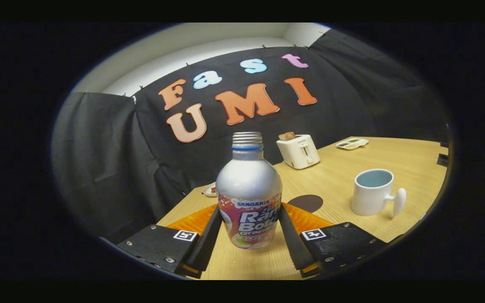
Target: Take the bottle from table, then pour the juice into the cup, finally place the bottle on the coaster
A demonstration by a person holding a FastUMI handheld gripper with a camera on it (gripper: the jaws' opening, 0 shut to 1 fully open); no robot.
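A silver metal bottle (249, 198) with a rounded shoulder, a threaded capless neck ringed in blue and a colourful printed label stands upright between the two flat, wedge-shaped fingers of the gripper (249, 235). Both fingers press against the label's sides, at the bottle's 9 and 3 o'clock, so the gripper is closed on the lower body. The bottle's base appears to sit at or just above the pale wood-grain table (343, 176); whether it touches cannot be told. Just beyond the fingers, at the bottle's 2 o'clock, lies a flat, dark brown round coaster (306, 203). Farther at 3 o'clock stands a white glazed ceramic cup (372, 192) with a pale blue inside and a knob-ended handle. At 1 o'clock, near the black cloth wall, sits a smooth white boxy toaster (298, 150).
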